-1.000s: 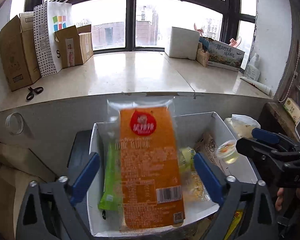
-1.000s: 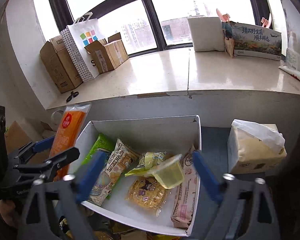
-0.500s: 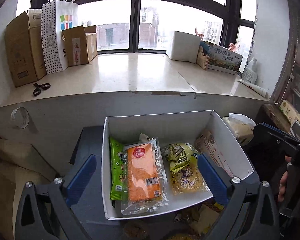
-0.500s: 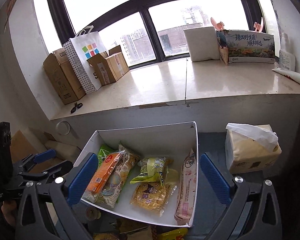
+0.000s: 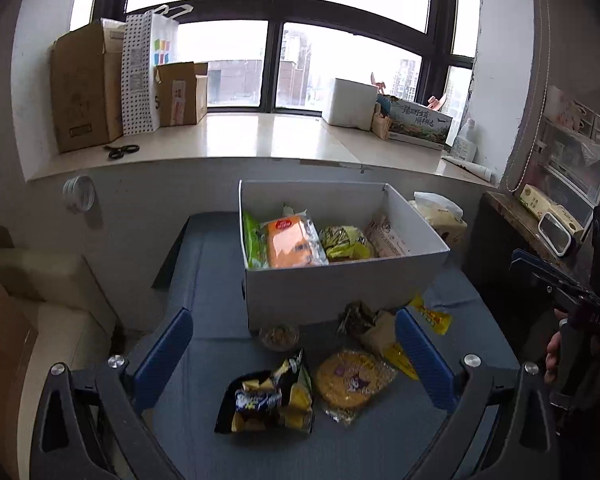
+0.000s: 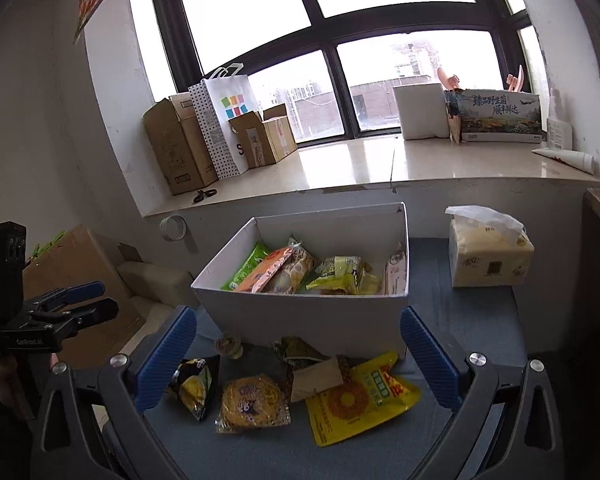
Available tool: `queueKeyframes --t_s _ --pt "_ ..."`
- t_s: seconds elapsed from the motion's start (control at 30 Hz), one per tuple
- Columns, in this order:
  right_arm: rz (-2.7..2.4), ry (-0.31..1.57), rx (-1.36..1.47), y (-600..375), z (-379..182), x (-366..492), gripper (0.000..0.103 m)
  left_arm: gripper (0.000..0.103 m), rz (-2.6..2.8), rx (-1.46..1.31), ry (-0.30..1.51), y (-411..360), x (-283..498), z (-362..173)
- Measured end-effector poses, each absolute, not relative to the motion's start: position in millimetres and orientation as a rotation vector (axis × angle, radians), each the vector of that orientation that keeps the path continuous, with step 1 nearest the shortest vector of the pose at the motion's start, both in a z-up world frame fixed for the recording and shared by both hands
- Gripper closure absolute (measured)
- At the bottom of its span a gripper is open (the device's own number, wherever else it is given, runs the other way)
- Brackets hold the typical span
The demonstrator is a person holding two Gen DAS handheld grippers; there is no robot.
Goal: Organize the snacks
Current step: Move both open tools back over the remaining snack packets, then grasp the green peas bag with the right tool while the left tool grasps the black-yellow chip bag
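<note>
Both your left gripper [image 5: 292,354] and right gripper [image 6: 296,354] spread wide, empty, over loose snacks on the blue desk [image 6: 480,320] — round biscuit pack [image 6: 252,402], yellow packet [image 6: 358,396] — white box [image 6: 300,316] of snacks just beyond.

Your right hand-held gripper [image 6: 296,356] stands wide open over the blue surface [image 6: 472,320], its blue pads flanking loose snacks in front of the white box [image 6: 300,314]: a dark chip bag [image 6: 192,386], a round cake pack [image 6: 252,402], a brown wrapper [image 6: 316,374] and a yellow packet [image 6: 360,398]. Inside the box you see a green pack [image 6: 250,262], an orange pack [image 6: 266,270] and yellow-green packs [image 6: 340,274]. Your left hand-held gripper [image 6: 96,300] hovers at the left edge with its fingers slightly parted and nothing between them, and a tissue pack [image 6: 490,256] sits right of the box.
</note>
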State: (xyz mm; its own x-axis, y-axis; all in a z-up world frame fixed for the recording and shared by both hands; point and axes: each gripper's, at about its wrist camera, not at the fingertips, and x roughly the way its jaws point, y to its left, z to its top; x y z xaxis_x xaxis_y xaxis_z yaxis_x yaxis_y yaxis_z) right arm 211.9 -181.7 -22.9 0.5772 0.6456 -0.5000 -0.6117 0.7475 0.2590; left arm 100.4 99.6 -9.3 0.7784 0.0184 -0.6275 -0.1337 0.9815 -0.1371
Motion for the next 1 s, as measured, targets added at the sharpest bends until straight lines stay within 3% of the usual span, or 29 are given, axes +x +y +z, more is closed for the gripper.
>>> queueKeyframes --t_s 0.43,0.93,0.97,1.0 --pt "0.791 0.738 -0.010 -132 -99 181 0.000 0.000 0.113 -0.173 0.794 97 49 -59" --pt "0.628 0.822 -0.150 -64 -151 260 0.000 0.000 0.122 -0.214 0.835 112 39 -78" --pt "0.609 0.841 -0.170 -61 -156 264 0.001 0.000 0.125 -0.219 0.842 114 40 -81" --pt "0.604 0.865 -0.180 -58 -161 268 0.010 0.000 0.126 -0.223 0.850 115 41 -84"
